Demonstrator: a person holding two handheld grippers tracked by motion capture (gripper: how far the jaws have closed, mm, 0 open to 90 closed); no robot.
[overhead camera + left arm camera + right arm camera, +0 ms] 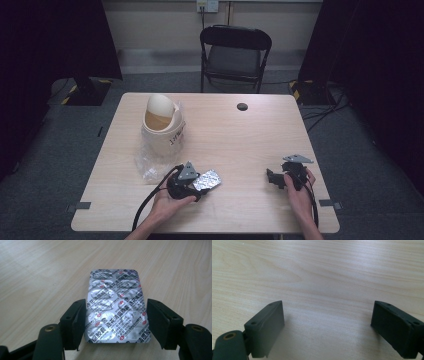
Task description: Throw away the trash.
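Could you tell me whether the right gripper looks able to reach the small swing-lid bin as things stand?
Probably yes: the right gripper is open and empty, and bare table lies between it and the bin, though the bin stands far across on the left.

Both grippers, left gripper [196, 184] and right gripper [278, 179], were black, each topped by a grey three-cornered plate, trailing black cables; brass-coloured screws showed beside blocky jaws

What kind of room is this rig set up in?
Probably a lab or recording room, not a home: a bare wooden table on grey carpet, black curtains at both sides, a folding chair by the wall.
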